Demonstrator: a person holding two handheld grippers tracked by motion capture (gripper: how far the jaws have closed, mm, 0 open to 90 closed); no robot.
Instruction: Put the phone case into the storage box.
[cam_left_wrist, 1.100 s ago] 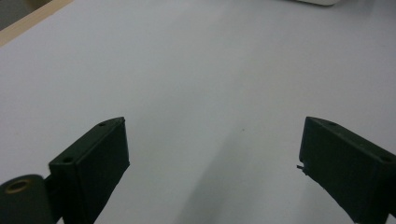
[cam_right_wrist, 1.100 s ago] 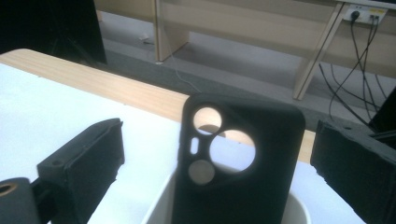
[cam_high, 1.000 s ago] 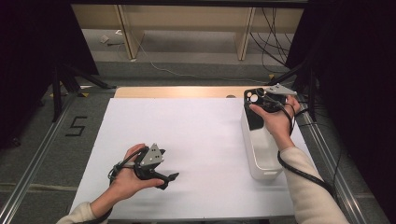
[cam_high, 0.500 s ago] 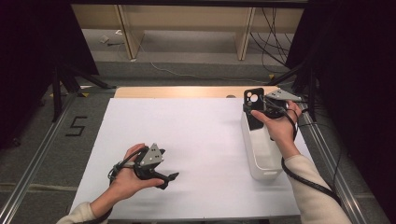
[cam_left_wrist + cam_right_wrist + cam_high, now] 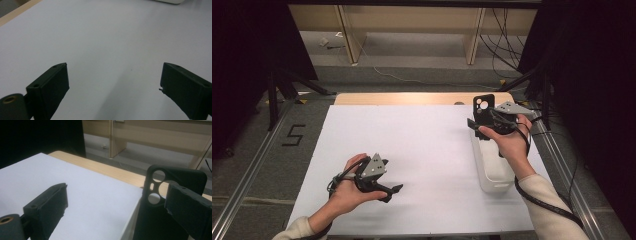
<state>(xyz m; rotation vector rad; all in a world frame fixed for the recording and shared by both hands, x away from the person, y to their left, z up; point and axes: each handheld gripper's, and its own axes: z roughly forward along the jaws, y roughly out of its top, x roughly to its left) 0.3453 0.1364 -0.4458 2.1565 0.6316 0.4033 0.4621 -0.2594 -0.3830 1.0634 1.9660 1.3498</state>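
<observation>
Compared with a second earlier, the right hand (image 5: 507, 142) is sitting slightly nearer the person, while the left gripper (image 5: 391, 193) is lying where it was on the white sheet (image 5: 422, 135). The right gripper (image 5: 481, 123) is hovering over the far end of the white bin (image 5: 493, 176), where a black phone case (image 5: 484, 106) is standing upright with its camera cut-outs uppermost. In the right gripper view its jaws are standing wide apart: the right-hand jaw is crossing in front of the case, and the other is hanging well clear over the sheet, so nothing is being pinched. The left gripper's jaws are likewise spread, facing bare sheet, with a corner of the bin far ahead. The step in hand appears to be the approach to grasp the case. The next move probably calls for centring the case's thin edge between the jaws before closing, since an off-centre squeeze could tip it.
</observation>
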